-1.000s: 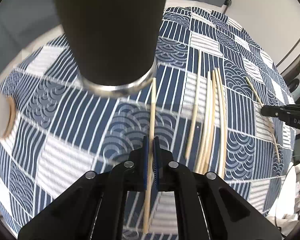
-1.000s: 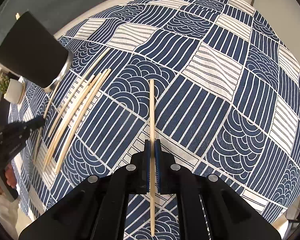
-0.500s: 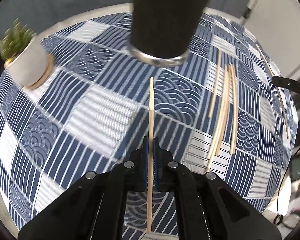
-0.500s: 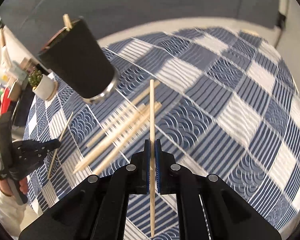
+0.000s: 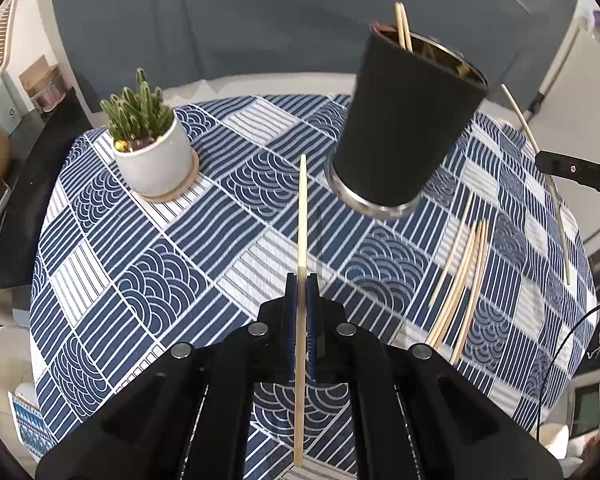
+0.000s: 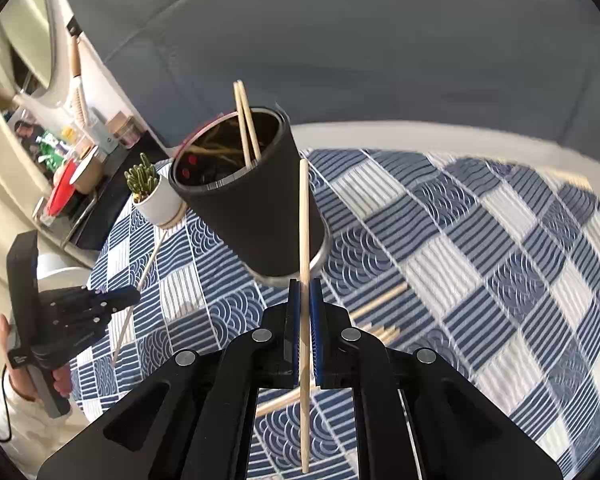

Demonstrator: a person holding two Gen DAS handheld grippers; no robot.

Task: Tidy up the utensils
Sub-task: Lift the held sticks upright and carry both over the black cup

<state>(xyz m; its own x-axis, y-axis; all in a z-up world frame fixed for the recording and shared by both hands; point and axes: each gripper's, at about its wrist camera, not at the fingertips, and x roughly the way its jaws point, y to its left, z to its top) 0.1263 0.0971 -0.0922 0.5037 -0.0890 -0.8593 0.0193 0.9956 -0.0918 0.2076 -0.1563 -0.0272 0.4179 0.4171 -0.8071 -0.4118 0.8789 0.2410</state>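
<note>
1. Left wrist view: my left gripper (image 5: 301, 284) is clamped on a chopstick (image 5: 301, 216), beside the black cup (image 5: 404, 120).
2. My right gripper (image 6: 305, 292) pinches another chopstick (image 6: 304, 216) before the cup.
3. Loose chopsticks (image 5: 460, 276) lie on the tablecloth (image 5: 148, 248).

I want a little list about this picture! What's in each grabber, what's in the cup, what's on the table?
left gripper: shut on one chopstick
right gripper: shut on another chopstick
black cup: upright on the tablecloth, two chopsticks in cup sticking out
loose chopsticks: lying on the blue patterned tablecloth beside the cup
potted cactus: standing on the tablecloth
</note>
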